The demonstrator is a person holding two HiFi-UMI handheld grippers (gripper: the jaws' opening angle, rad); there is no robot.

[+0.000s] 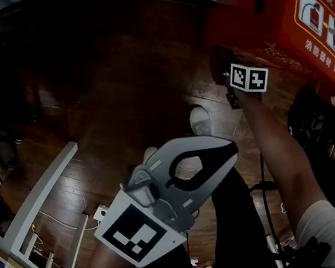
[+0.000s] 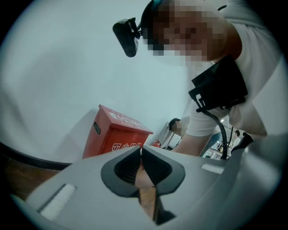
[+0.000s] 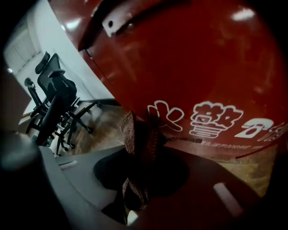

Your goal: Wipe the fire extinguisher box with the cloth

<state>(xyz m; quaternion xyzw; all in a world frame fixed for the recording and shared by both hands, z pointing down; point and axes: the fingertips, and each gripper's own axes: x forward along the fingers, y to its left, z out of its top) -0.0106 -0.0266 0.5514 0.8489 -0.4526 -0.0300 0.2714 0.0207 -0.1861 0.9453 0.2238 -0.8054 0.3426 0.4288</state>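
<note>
Inside right hand-held gripper [image 3: 143, 155]: cloth [image 3: 134, 134].

Both grippers closed.
My left gripper [image 1: 228, 150] is raised, jaws together, empty; my right arm [image 1: 277, 144] stretches forward, right gripper [image 3: 140, 150] pinching cloth [image 3: 134, 130].

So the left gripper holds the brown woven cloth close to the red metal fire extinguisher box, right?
No, the right gripper holds the brown woven cloth close to the red metal fire extinguisher box; the right gripper view shows it. The left gripper is shut and empty.
</note>
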